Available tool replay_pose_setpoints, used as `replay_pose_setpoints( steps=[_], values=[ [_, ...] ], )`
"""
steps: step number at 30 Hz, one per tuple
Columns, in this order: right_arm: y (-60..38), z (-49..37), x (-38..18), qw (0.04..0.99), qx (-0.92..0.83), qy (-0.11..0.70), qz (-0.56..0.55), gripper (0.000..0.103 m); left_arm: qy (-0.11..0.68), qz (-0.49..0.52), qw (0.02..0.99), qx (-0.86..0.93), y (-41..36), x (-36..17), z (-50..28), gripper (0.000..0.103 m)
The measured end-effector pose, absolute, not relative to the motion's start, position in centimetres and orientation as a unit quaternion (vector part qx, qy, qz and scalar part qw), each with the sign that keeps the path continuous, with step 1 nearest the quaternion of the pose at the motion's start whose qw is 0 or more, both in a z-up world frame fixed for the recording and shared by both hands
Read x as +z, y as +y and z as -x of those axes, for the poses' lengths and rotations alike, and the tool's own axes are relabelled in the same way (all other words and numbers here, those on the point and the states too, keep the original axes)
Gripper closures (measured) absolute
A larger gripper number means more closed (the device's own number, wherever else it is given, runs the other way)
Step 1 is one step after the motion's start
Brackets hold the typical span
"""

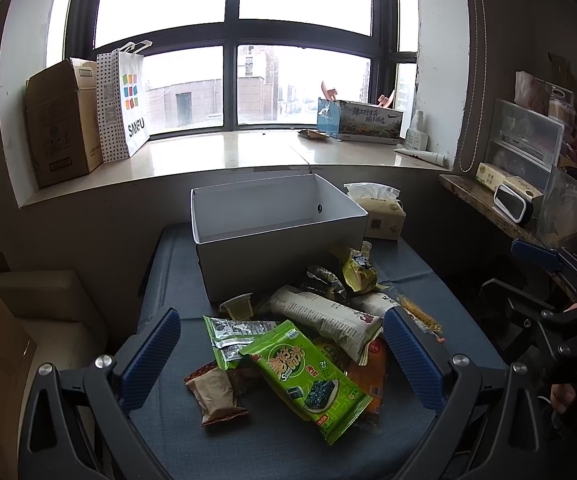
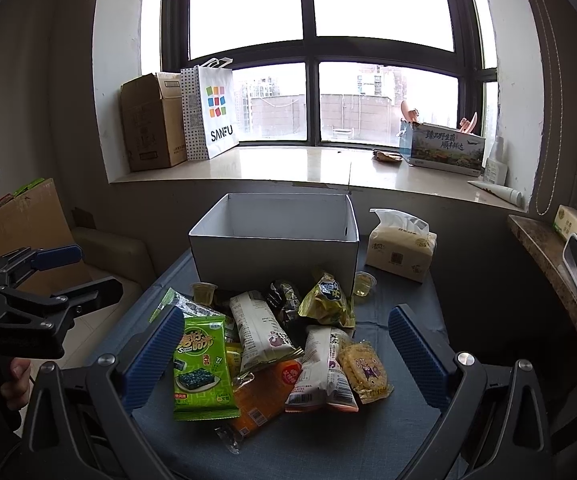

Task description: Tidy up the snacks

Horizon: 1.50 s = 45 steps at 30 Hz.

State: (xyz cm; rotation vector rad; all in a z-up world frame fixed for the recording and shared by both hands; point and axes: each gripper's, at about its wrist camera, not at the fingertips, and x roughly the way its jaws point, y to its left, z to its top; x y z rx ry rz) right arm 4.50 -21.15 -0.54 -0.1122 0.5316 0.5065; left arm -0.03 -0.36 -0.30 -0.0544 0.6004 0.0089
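A pile of snack packs lies on the blue-grey table in front of an empty white box, which also shows in the right wrist view. On top is a green seaweed pack, with white long packs, an orange pack, a brown small pack, a yellow bag and jelly cups. My left gripper is open and empty above the pile. My right gripper is open and empty above the pile.
A tissue pack stands right of the box. The windowsill behind holds a cardboard box, a white shopping bag and a blue printed carton. A cluttered shelf stands at the right.
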Motion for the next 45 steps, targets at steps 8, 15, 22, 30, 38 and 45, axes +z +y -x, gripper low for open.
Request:
replay_pose_setpoints(
  steps=[8,15,22,30,38,45],
  values=[
    [-21.4,-4.4,-0.5,0.933,0.247,0.258,0.052,0.0,0.295,0.019,0.955,0.001,-0.8,-0.2,0.0,0.0],
    [-21.4,-4.3,-0.5,0.932,0.248,0.258,0.053,0.0,0.293,0.017,0.956,0.001,-0.8,0.0,0.1,0.0],
    [-21.2,-5.4,-1.6,0.926,0.256,0.273,0.058,0.0,0.291,0.018,0.956,0.002,-0.6,-0.1,0.2,0.0],
    [-17.6,-12.4,-8.0,0.875,0.303,0.364,0.104,0.0,0.283,0.016,0.959,0.0,-0.1,-0.2,0.6,0.0],
    [-12.9,-18.3,-12.8,0.821,0.342,0.446,0.101,0.0,0.279,0.01,0.96,0.005,0.8,-0.8,0.8,0.0],
    [-10.4,-19.6,-17.5,0.785,0.33,0.506,0.139,0.054,0.305,0.029,0.952,0.014,2.4,-2.8,0.2,0.0]
  ],
)
